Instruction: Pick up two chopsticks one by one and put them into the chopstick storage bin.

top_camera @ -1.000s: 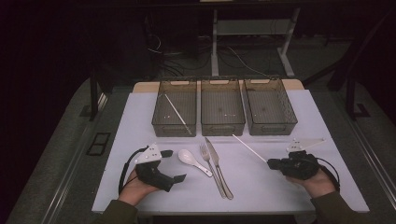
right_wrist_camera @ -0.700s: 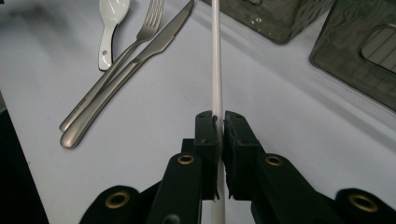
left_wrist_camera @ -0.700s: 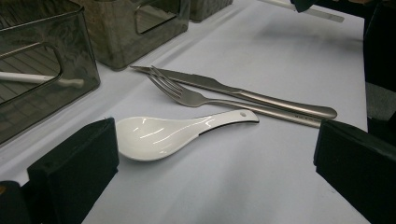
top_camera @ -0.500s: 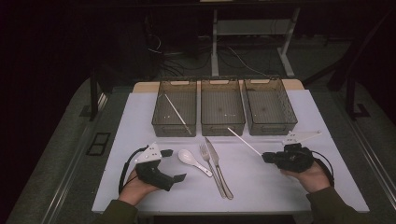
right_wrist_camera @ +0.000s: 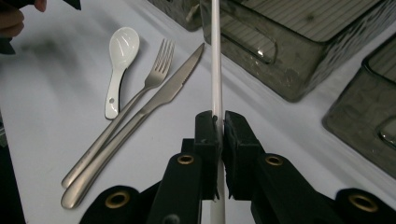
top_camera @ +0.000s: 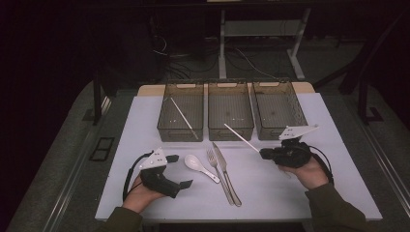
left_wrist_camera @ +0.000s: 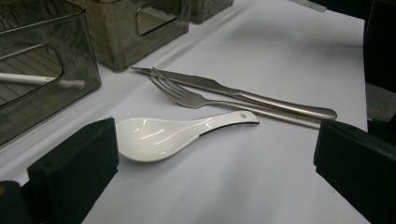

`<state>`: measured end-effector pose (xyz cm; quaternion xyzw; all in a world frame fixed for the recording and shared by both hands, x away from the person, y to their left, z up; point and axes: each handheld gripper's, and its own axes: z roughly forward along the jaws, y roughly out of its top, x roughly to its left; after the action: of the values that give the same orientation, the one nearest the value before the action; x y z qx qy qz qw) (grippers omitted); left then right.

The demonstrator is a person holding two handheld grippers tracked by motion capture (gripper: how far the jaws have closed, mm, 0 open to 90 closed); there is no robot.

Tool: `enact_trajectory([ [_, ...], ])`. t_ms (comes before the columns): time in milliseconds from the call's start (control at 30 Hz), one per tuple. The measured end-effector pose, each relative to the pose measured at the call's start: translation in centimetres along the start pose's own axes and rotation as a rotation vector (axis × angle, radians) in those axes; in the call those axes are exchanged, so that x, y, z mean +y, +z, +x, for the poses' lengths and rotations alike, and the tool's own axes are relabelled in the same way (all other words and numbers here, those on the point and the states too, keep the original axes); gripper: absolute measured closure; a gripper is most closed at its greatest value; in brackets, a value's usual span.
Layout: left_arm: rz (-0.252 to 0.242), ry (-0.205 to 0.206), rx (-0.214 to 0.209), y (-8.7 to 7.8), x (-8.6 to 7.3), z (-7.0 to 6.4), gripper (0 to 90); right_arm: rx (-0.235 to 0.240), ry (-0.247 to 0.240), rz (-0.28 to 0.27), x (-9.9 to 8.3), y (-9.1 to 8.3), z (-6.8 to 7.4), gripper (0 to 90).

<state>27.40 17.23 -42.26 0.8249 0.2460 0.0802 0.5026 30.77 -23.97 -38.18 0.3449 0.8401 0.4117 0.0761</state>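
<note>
the right gripper [right_wrist_camera: 217, 122] has its jaws clamped on a white chopstick [right_wrist_camera: 215, 56] that points straight ahead. left of it on the table lie a knife [right_wrist_camera: 140, 123], fork [right_wrist_camera: 135, 105] and white spoon [right_wrist_camera: 120, 63]; grey bins [right_wrist_camera: 299, 51] stand to the right.

White chopstick [top_camera: 241, 137]: thin, straight, plain stick. Clamped near one end between jaws of right tool [right_wrist_camera: 218, 122], lifted off surface [top_camera: 270, 193]. Free end slants up toward middle bin [top_camera: 230, 112], tip over its front rim. In right gripper view runs straight ahead from jaws.
</note>
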Motion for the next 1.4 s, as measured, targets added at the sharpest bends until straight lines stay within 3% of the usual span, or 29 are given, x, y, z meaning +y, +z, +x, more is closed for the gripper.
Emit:
enact_trajectory([
  [467, -0.008, -0.009, -0.002, -0.1, 0.0, -0.1, 0.0, 0.014, -0.024, -0.001, 3.1, 2.6, 0.5, 84.1],
  [867, -0.013, -0.012, -0.003, -0.1, 0.0, -0.1, 0.0, 0.017, -0.038, -0.009, 6.7, 5.1, 0.6, 84.1],
  [1400, -0.021, -0.020, -0.007, -0.1, 0.0, -0.1, 0.0, 0.008, -0.022, -0.001, 10.6, 7.7, 0.8, 84.1],
])
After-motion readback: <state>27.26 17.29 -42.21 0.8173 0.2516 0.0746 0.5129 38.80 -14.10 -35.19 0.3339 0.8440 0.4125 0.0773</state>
